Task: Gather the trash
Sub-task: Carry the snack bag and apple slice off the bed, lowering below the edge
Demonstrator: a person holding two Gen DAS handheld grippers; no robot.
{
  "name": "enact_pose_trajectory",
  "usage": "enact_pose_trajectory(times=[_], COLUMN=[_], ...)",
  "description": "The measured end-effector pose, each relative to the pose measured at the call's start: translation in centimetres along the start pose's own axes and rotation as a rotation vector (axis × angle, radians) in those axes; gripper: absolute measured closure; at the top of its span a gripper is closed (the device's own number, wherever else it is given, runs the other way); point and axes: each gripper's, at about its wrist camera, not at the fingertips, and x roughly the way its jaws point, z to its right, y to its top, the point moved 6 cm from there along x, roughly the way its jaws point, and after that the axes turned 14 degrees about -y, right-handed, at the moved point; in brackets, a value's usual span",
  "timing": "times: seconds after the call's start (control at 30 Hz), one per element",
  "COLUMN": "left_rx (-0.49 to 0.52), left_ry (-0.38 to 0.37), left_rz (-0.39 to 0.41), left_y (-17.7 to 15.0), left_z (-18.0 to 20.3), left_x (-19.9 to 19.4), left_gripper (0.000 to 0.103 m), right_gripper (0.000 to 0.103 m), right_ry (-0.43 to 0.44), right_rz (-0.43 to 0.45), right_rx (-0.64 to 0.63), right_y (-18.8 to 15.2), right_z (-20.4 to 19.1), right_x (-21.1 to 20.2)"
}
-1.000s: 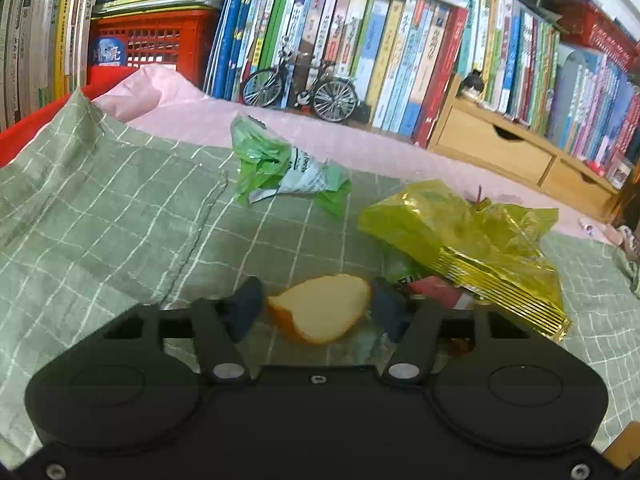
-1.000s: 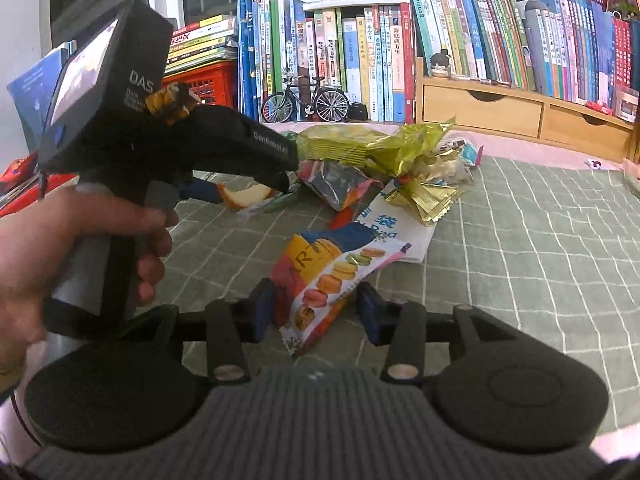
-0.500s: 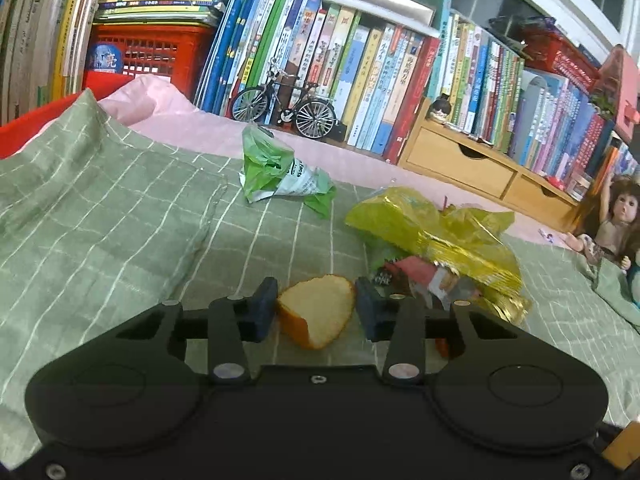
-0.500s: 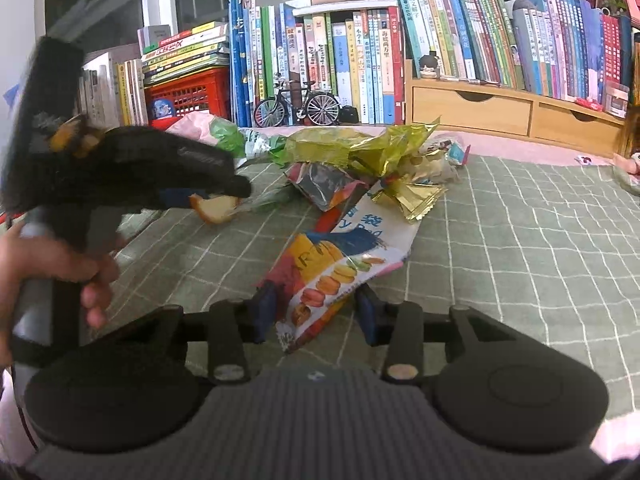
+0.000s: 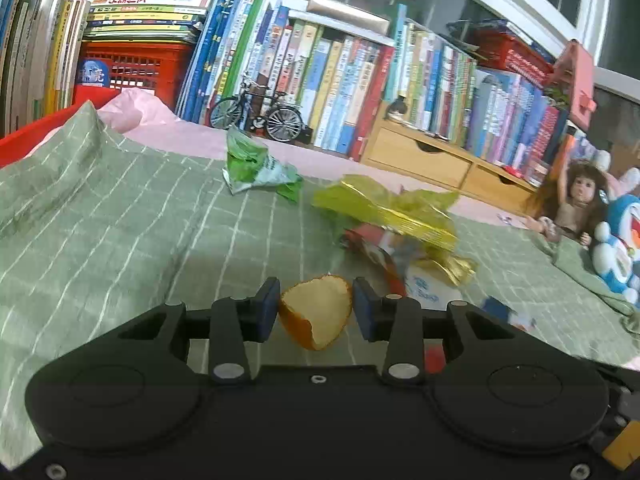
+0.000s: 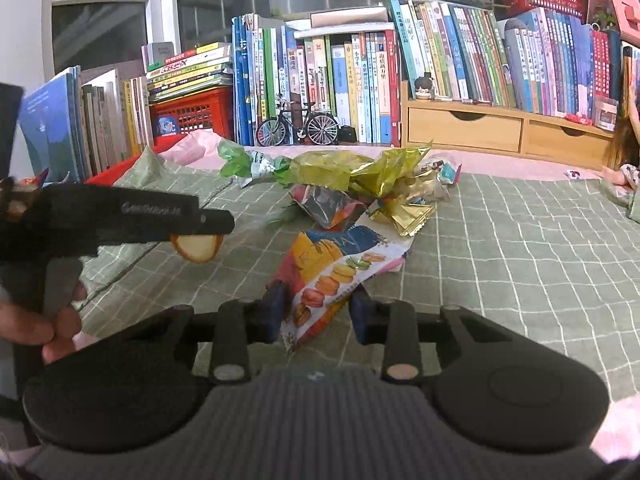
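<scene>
A green checked cloth [image 6: 500, 248] covers the surface where the trash lies, with a long row of books [image 6: 360, 76] standing behind it. It may be a bed or a tabletop; I cannot tell which.

The trash sits in a loose heap near the middle of the cloth. Largest is a crumpled yellow-gold bag [image 6: 344, 168], then a macaron wrapper [image 6: 340, 264] lying flat toward the camera, a dark foil wrapper [image 6: 328, 204] between them, and a green bag [image 5: 256, 168] a little apart at the far edge. All of these look light, thin and slippery — they would crumple instead of resisting, so a bunched fold or an edge is the best place to take hold, not a flat face.

The right tongs [image 6: 316, 312] sit around the near end of the macaron wrapper and are closing; the left pad seems to meet its edge, while a gap shows at the right pad, so it is not yet clamped.

Smallest is the orange peel [image 5: 316, 310], a stiff curved shell with a pale inside. The left tongs [image 5: 316, 306] hold it narrow, clear of the cloth, with the pads on its two sides — it looks firm enough to stay put, though hard squeezing could crack it.
</scene>
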Motion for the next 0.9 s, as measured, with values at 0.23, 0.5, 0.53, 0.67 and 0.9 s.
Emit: enact_pose_trajectory(times=[0.23, 0.5, 0.53, 0.67, 0.9], left_rx=[0.046, 0.063, 0.065, 0.068, 0.094], left_ry=[-0.02, -0.027, -0.028, -0.039, -0.055], left_rz=[0.003, -0.007, -0.007, -0.011, -0.004], left_y=[-1.0, -2.5, -2.8, -3.6, -5.3], left_z=[1.7, 2.6, 2.8, 3.5, 4.8], left_x=[-3.0, -5.7, -6.0, -7.7, -11.0], left_gripper=[0.065, 0.065, 0.065, 0.065, 0.065], right_gripper=[0.065, 0.065, 0.065, 0.065, 0.065], right_ry=[0.005, 0.003, 0.003, -0.005, -0.011], right_rz=[0.013, 0.017, 0.016, 0.015, 0.022], right_rx=[-0.01, -0.017, -0.017, -0.021, -0.029], right_y=[-0.1, -1.0, -1.1, -1.8, -3.0], right_z=[-0.5, -1.1, -1.1, -1.3, -1.2], right_x=[-1.4, -3.7, -4.0, -5.3, -8.4])
